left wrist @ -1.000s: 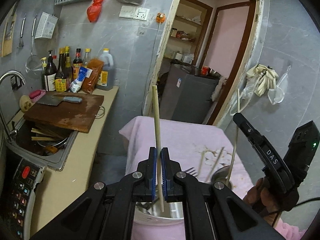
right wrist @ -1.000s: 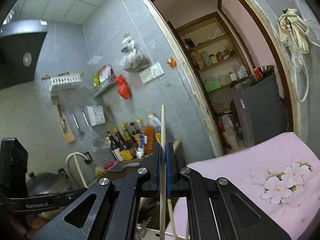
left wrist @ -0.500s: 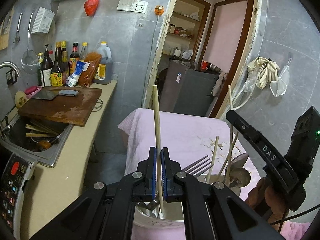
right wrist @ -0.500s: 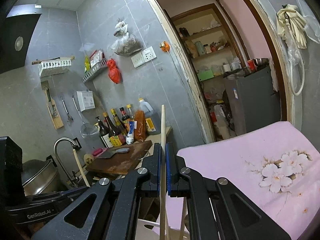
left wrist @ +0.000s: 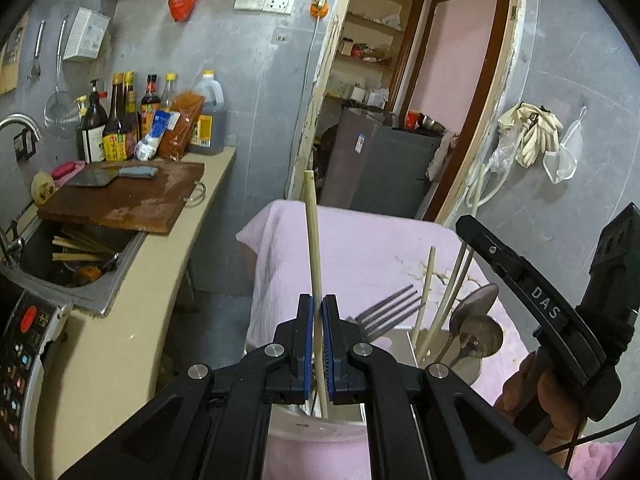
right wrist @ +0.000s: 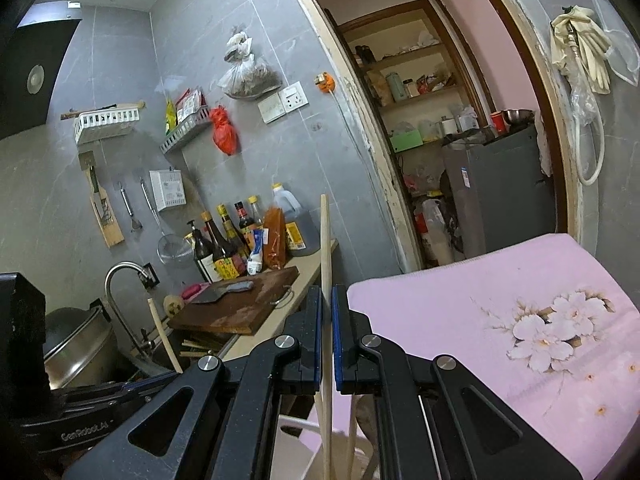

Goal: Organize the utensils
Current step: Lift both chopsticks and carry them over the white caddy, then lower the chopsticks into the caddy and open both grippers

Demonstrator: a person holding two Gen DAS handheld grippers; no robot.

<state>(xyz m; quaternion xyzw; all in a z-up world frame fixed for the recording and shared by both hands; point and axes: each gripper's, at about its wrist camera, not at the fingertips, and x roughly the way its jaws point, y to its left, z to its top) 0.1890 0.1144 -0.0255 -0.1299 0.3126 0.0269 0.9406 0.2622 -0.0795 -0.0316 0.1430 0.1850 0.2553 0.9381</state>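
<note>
My left gripper (left wrist: pixel 317 322) is shut on a wooden chopstick (left wrist: pixel 313 240) that stands upright, its lower end over a white holder (left wrist: pixel 320 426) on the pink cloth. To its right, forks (left wrist: pixel 390 312), spoons (left wrist: pixel 478 326) and more chopsticks (left wrist: pixel 426 284) stand in a metal holder. My right gripper (right wrist: pixel 327 320) has its jaws slightly apart around a second upright chopstick (right wrist: pixel 325 248), whose lower end reaches into the white holder (right wrist: pixel 304 428). The right gripper's body shows in the left wrist view (left wrist: pixel 532 304), and the left one's chopstick shows in the right wrist view (right wrist: pixel 162 330).
A pink flowered cloth (right wrist: pixel 500 320) covers the table. On the left, a counter holds a wooden cutting board with a cleaver (left wrist: pixel 120 196), bottles (left wrist: pixel 132 120) and a sink (left wrist: pixel 76 260) with dishes. A doorway (left wrist: pixel 420 120) opens behind the table.
Both grippers have lowered and tilted down toward the holders; forks, spoons and chopsticks in the holder have come into the left wrist view. The right gripper's jaws have opened slightly around its chopstick.
</note>
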